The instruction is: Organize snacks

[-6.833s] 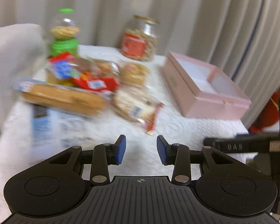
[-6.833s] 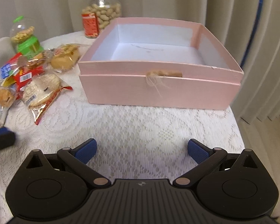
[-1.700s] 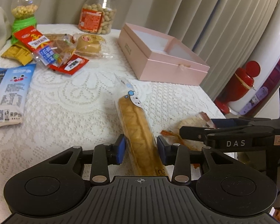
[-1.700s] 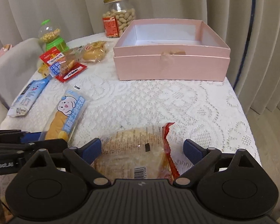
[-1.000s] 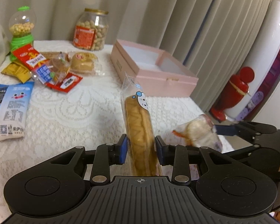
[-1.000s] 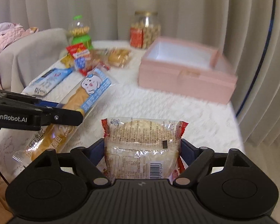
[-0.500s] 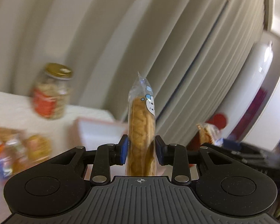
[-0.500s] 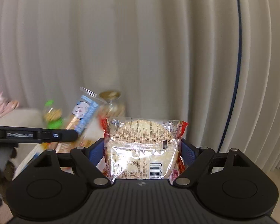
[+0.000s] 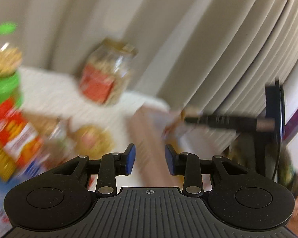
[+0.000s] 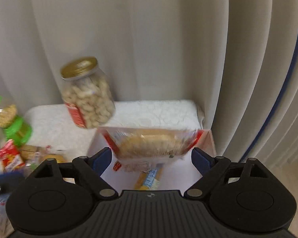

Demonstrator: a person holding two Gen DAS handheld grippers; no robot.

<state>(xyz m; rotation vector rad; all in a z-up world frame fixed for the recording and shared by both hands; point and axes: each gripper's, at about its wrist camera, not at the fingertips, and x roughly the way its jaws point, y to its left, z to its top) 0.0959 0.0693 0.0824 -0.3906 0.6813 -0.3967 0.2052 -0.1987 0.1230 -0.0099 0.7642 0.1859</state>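
Note:
My right gripper (image 10: 152,158) is open above the pink box (image 10: 209,138). The clear wrapped pastry with red ends (image 10: 151,143) is just past its fingers, apart from both pads, over the box. The long bread stick in its blue wrapper (image 10: 150,180) lies inside the box. My left gripper (image 9: 150,159) is open and empty, in a blurred view, left of the pink box (image 9: 147,130). The right gripper's arm (image 9: 228,122) reaches over the box there.
A peanut jar with a gold lid (image 10: 87,93) stands behind the box. A green-lidded candy dispenser (image 10: 12,123) and several wrapped snacks (image 9: 12,132) lie at the left on the white lace tablecloth (image 10: 155,111). Curtains hang close behind.
Both grippers came down over the box and opened. The left one let go of the bread stick, which now lies in the box. The right one released the pastry.

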